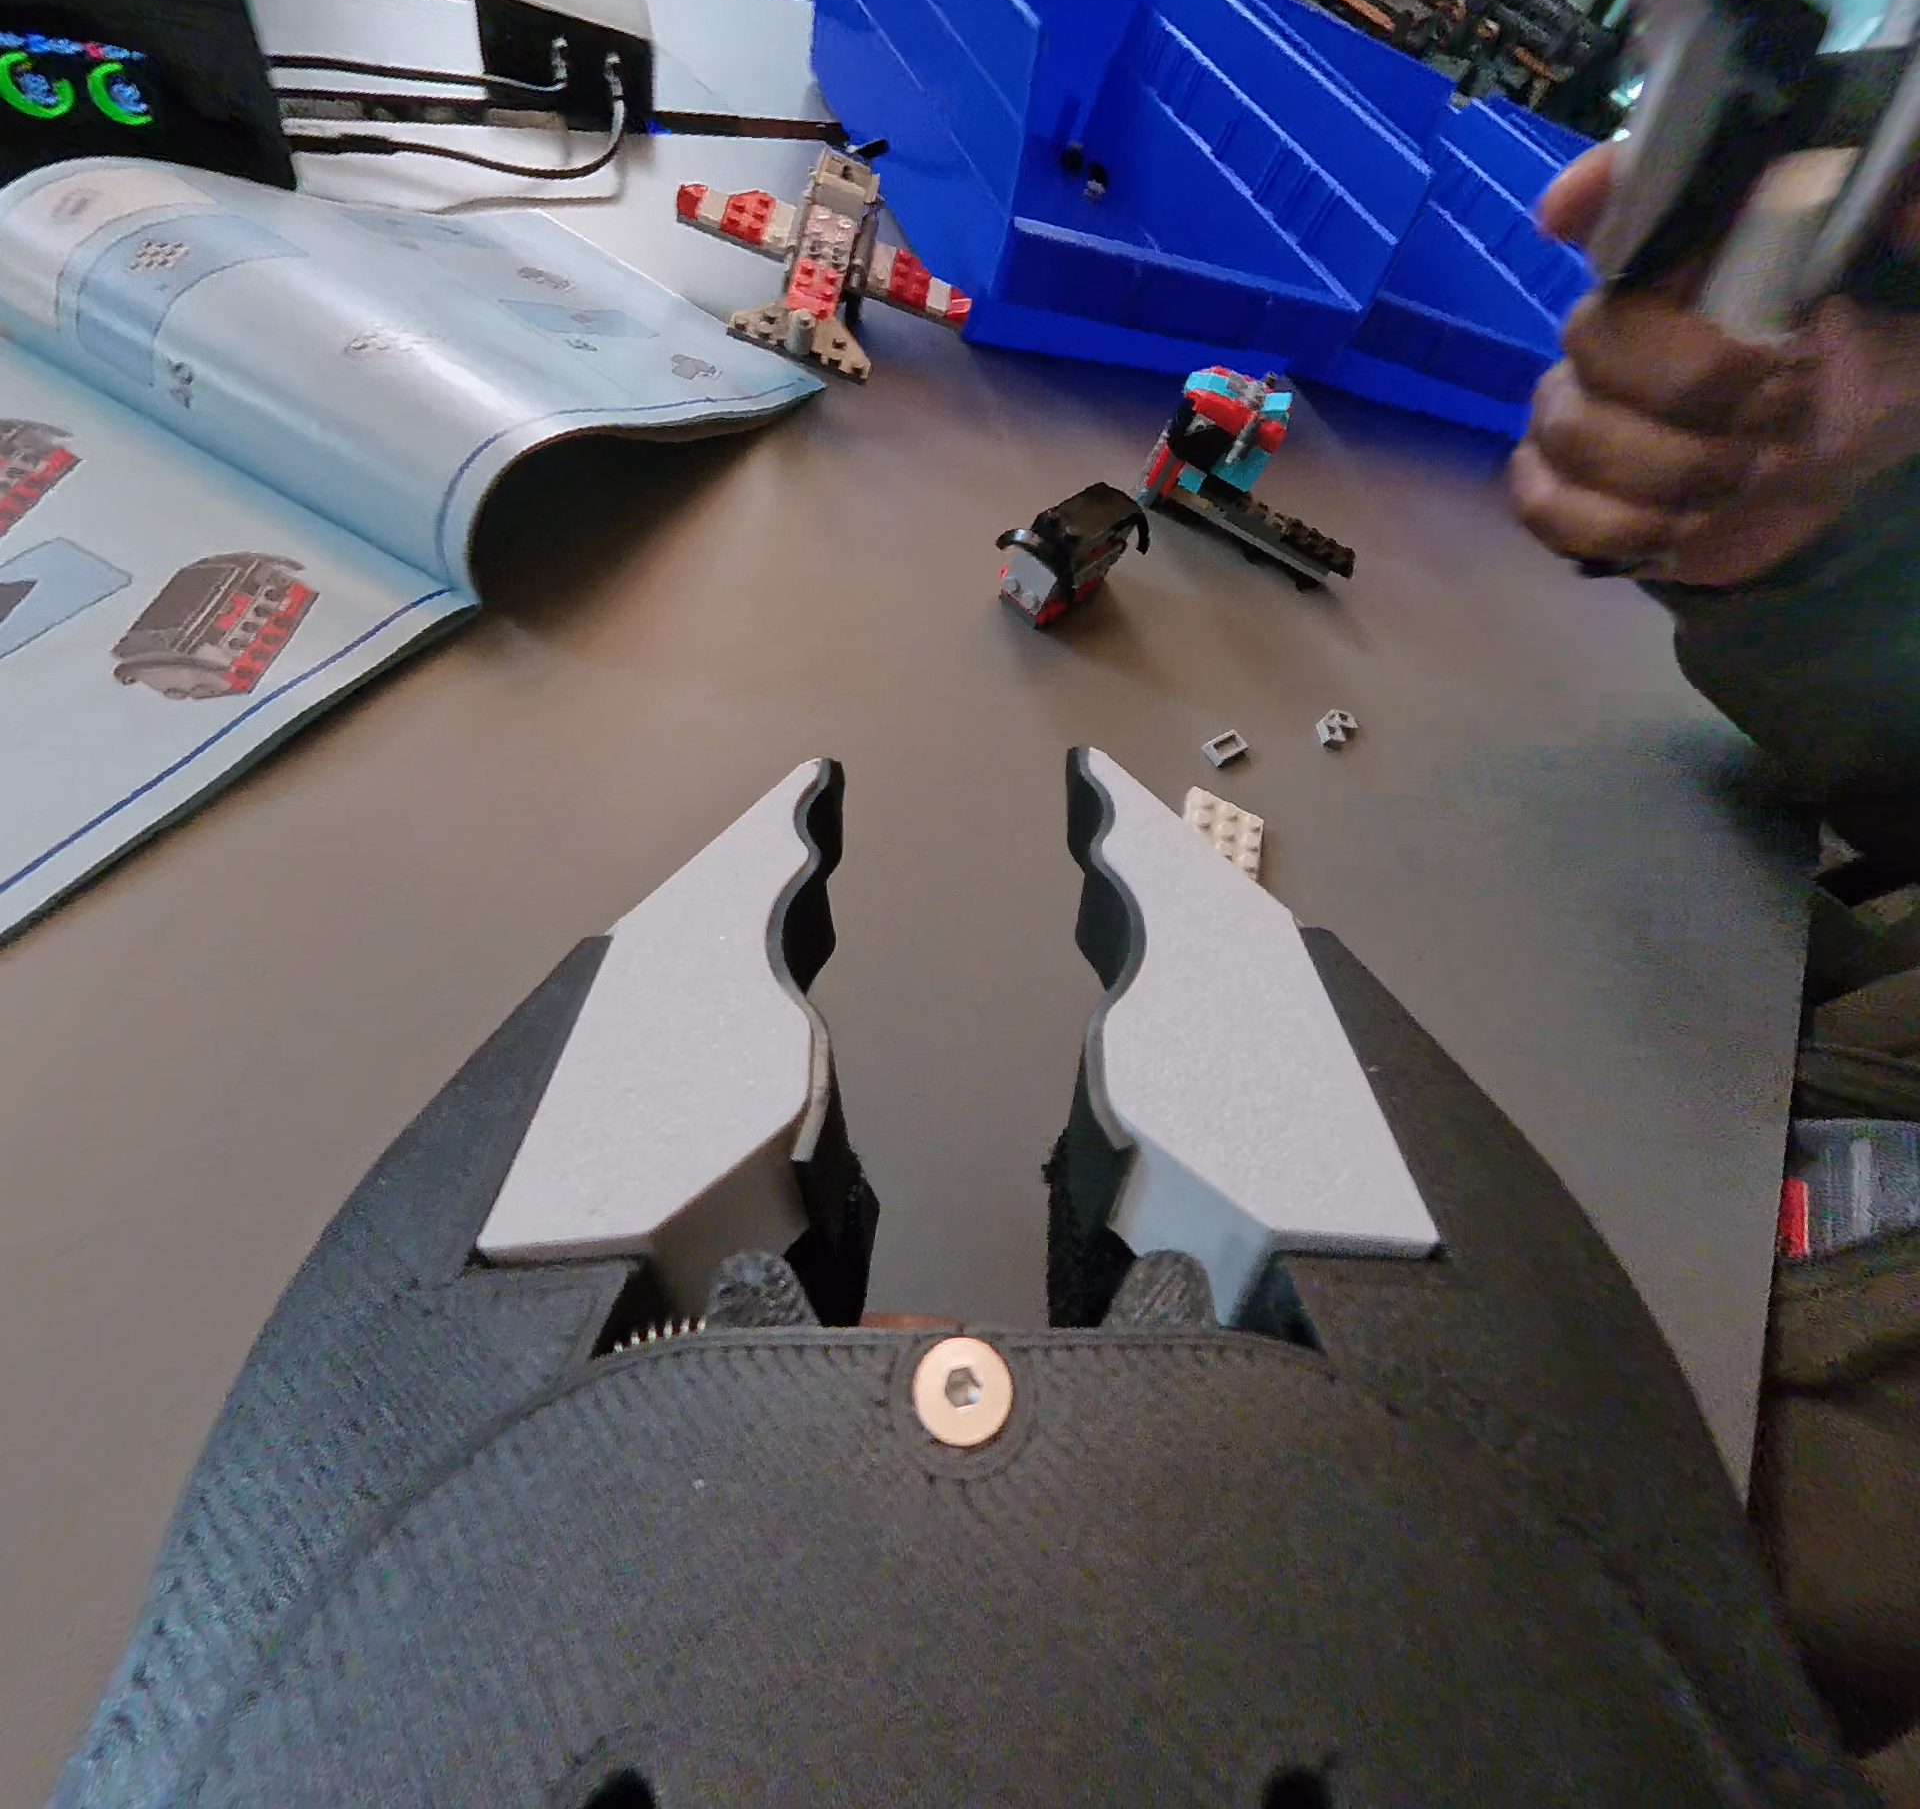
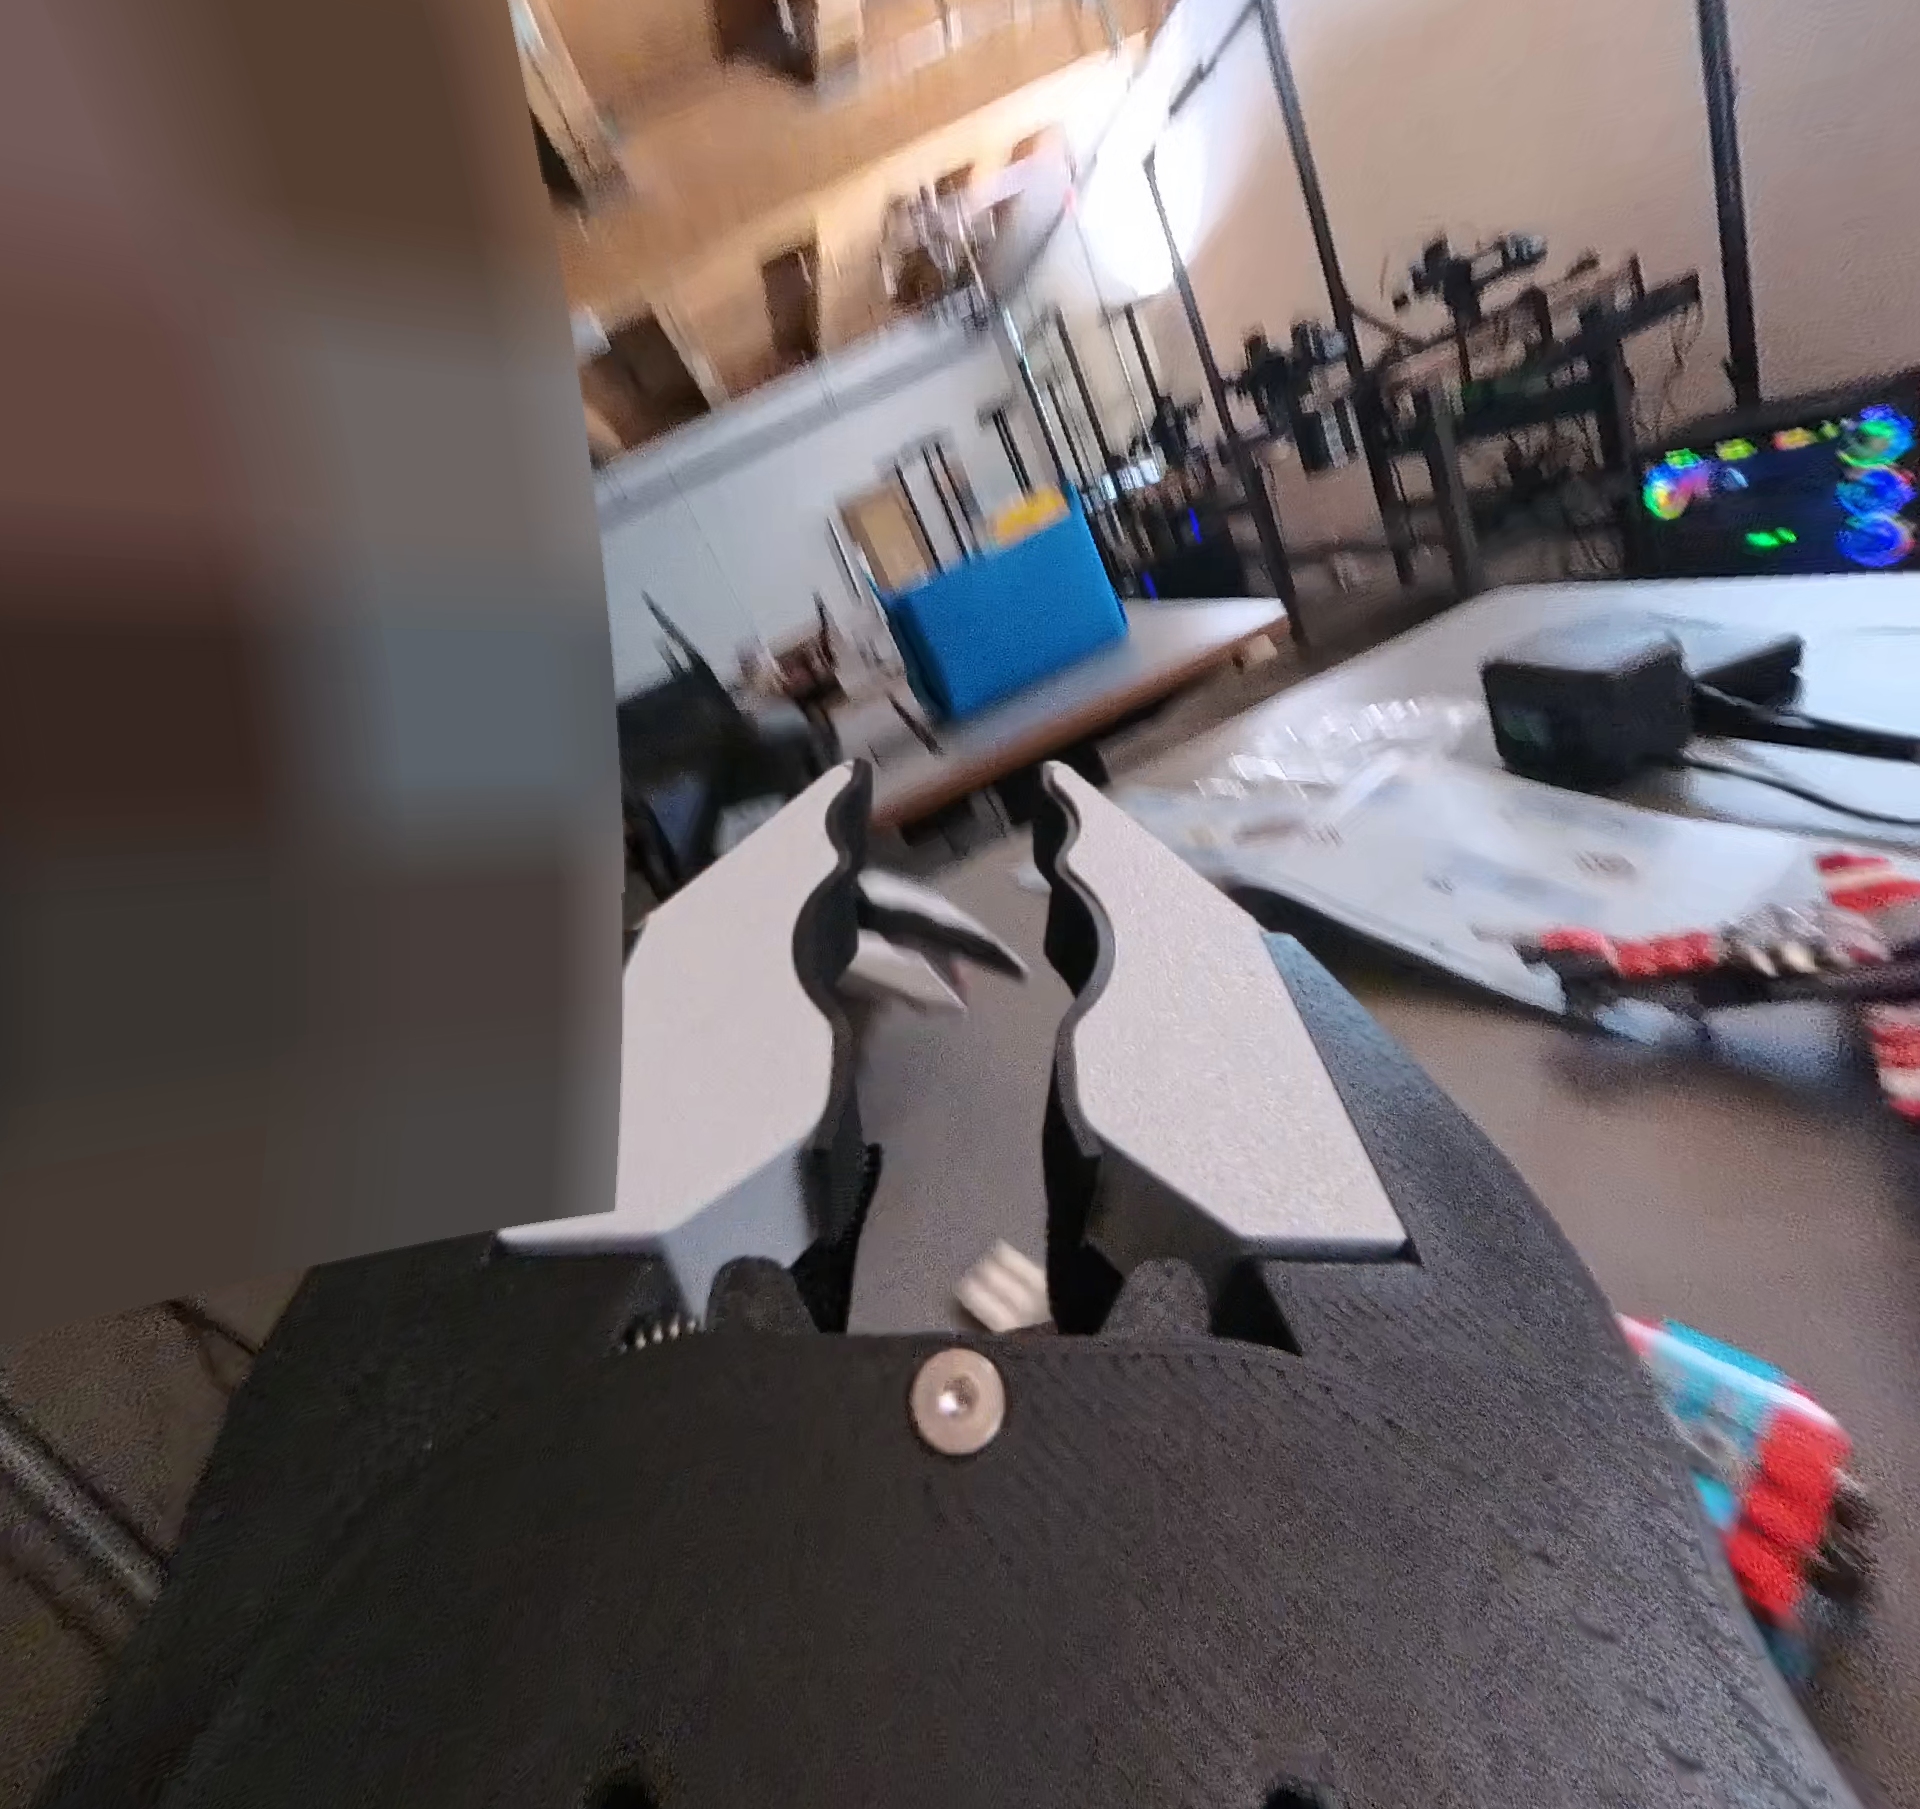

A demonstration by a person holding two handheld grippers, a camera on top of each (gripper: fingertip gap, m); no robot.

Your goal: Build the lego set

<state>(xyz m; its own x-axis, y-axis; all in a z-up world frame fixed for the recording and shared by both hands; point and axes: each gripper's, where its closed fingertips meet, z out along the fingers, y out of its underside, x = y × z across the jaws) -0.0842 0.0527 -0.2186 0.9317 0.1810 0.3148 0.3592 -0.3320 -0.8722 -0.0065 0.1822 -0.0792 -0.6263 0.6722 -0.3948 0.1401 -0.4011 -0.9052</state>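
A dark brown bench (image 1: 623, 720) carries scattered toy-brick pieces. The left claw (image 1: 954, 772) hovers low over bare benchtop with its two grey fingers spread and nothing between them. Just beside its right finger (image 1: 1195, 928) lies a small pale studded brick plate (image 1: 1231, 829), flat on the bench and partly hidden by that finger. Slightly farther out are two tiny grey bricks (image 1: 1226, 749) and (image 1: 1336, 729), lying apart from each other.

These loose pieces look like hard, stiff plastic, very light and probably smooth enough to skid if nudged. The thin plate would likely be best pinched across its two long edges, since it offers almost no height to grip.

Farther away stand a black, grey and red brick assembly (image 1: 1065, 564), a teal, red and black one on a black studded strip (image 1: 1236, 455), and a grey plane-like model with red-and-white wings (image 1: 826, 268). Such built models would probably come apart if squeezed hard. An open instruction booklet (image 1: 260, 471) lies at the left, and blue storage bins (image 1: 1143, 159) stand behind.

The right claw (image 2: 951, 777) is raised and tilted, its view motion-blurred; its fingers stand apart with nothing pressed between them. A hand (image 1: 1662, 450) grips its handle at the right edge.
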